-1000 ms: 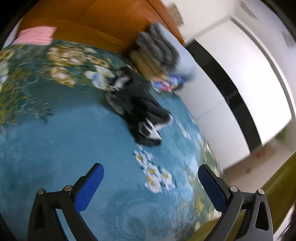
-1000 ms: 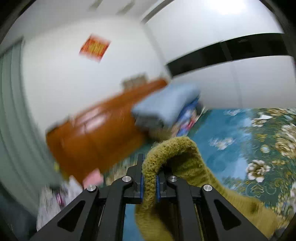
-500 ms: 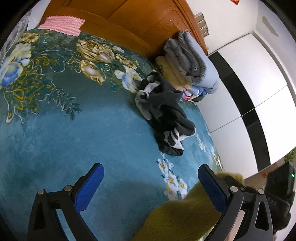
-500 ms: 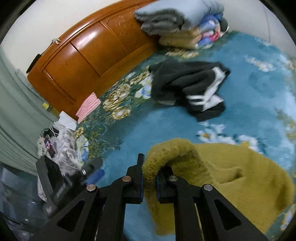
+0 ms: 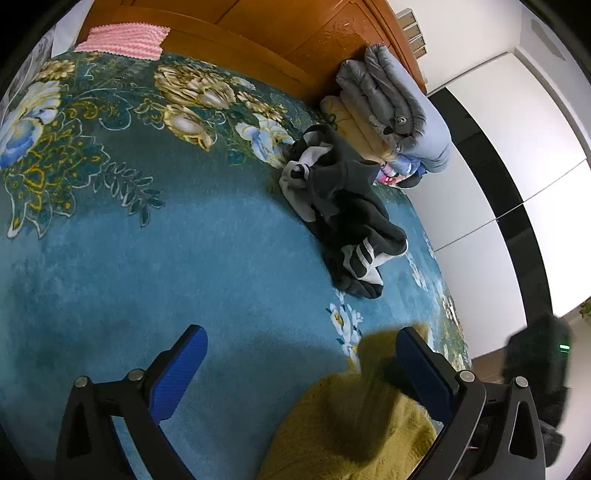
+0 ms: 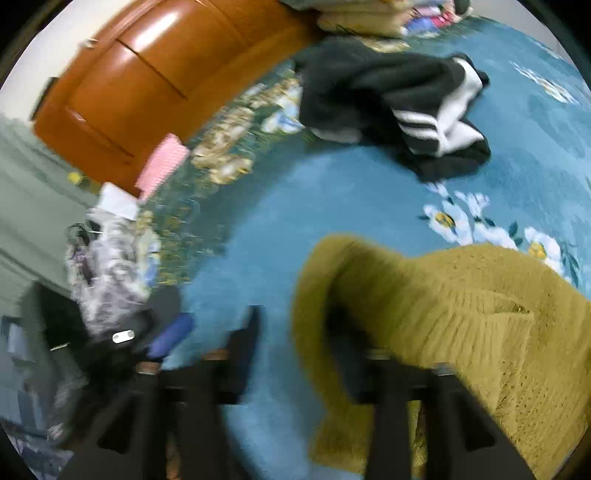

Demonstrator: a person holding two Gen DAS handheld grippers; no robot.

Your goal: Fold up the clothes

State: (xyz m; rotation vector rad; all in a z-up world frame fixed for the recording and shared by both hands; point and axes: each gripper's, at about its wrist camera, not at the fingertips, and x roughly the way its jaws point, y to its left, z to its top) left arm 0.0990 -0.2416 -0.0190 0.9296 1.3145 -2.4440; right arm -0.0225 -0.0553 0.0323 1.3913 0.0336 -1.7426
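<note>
Left gripper (image 5: 299,363) spread wide over the teal floral bedspread (image 5: 155,258), blue pads (image 5: 177,369) well apart, nothing between them. Olive-yellow knit sweater (image 5: 347,428) heaped at lower right in the left wrist view, its edge lying against the inside of the right-hand pad.

Right gripper (image 6: 291,343) blurred; fingers (image 6: 243,347) parted, about mid-width. Fold of the sweater (image 6: 461,317) draped over the right-hand finger, the rest spread flat on the bedspread (image 6: 303,206) to the right. Cannot tell whether any pinch on the cloth; jaws plainly apart.

Further up the bed, a crumpled dark garment with 3 white stripes (image 5: 347,225) (image 6: 402,99), well apart from the sweater. Beyond it, a stack of folded quilts (image 5: 391,118) against the orange wooden headboard (image 5: 258,33). Pink knitted cloth (image 5: 125,38) at the bed's far corner, touching the headboard. White wardrobe with a black band (image 5: 502,177) along the right.
</note>
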